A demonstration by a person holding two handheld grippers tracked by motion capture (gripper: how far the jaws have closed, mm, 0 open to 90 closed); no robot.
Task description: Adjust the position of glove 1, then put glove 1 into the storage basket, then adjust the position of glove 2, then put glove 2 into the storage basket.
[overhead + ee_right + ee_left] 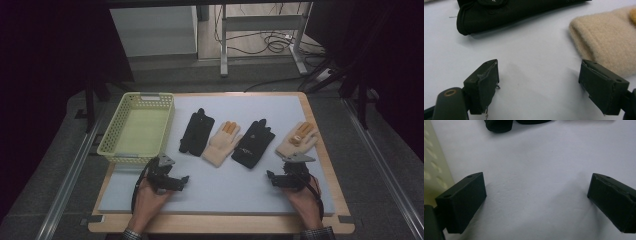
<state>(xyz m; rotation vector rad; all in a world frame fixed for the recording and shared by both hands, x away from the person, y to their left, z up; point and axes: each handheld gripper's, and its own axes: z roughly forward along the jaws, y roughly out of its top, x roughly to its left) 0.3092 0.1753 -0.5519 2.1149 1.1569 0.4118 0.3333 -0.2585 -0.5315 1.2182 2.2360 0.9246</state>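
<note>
Four gloves lie in a row on the pale mat [225,185]: a black glove [197,131], a cream glove with orange fingertips [222,142], a second black glove [253,143] and a second cream glove [298,138]. My left gripper [181,180] rests on the mat near the front left, just below the basket, open with nothing between its jaws [536,200]. My right gripper [272,177] sits at the front right, below the right-hand gloves, also open and empty [539,82]. In the right gripper view the black glove's cuff [499,12] and the cream glove's cuff [609,37] lie just ahead.
A pale green plastic basket [111,135] stands empty at the table's left, its wall [434,170] close beside my left gripper. The wooden table edge [220,225] runs along the front. Beyond the table are a metal frame and cables on the floor.
</note>
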